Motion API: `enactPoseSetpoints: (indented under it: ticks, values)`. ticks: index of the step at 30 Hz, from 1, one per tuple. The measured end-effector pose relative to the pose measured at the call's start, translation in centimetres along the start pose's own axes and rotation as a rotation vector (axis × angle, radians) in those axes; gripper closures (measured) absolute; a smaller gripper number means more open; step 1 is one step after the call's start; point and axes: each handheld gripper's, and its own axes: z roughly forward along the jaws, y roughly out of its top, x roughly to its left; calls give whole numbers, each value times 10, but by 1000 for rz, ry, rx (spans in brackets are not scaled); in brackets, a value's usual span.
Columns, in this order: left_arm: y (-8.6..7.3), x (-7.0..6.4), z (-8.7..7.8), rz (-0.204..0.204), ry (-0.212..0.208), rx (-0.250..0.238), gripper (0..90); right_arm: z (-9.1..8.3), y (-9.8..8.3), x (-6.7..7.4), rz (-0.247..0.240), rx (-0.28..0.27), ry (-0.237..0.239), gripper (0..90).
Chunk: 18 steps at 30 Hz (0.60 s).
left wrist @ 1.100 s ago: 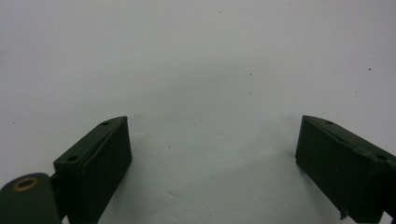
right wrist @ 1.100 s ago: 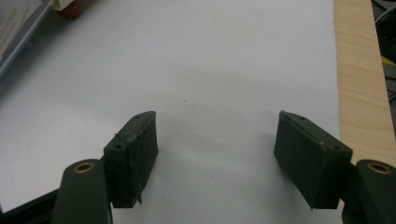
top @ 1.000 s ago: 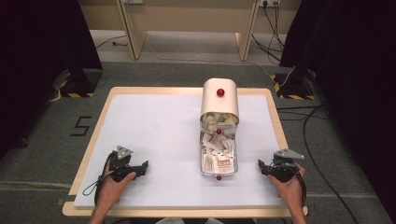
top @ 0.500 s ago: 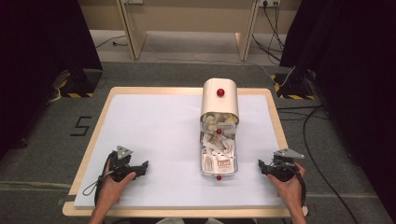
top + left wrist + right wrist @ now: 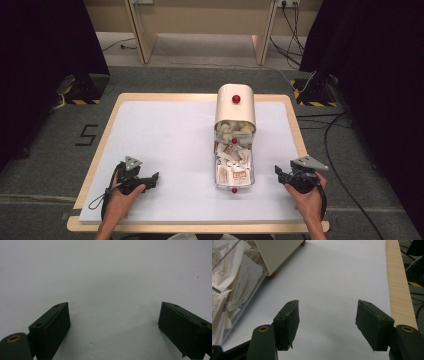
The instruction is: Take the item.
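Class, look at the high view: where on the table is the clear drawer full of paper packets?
The clear drawer lies right of centre on the white table, pulled out toward the person from the cream box, nearer the right tongs than the left tongs.

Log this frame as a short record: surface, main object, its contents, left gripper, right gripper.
surface: white sheet on a wood-edged table
main object: cream box with red knob, a clear tray pulled out toward the person
contents: crumpled paper packets piled in the tray
left gripper: open, nothing between the jaws, near the table's front left
right gripper: open, jaws have just been closing a little, nothing between them, beside the tray
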Motion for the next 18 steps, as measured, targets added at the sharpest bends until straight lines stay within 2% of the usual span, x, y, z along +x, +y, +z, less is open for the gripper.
enactPoseSetpoints:
  ticks: [18]
  values:
    - [0, 0, 0, 0, 0, 0, 97, -10, 13, 17, -27, -39, 43, 381]
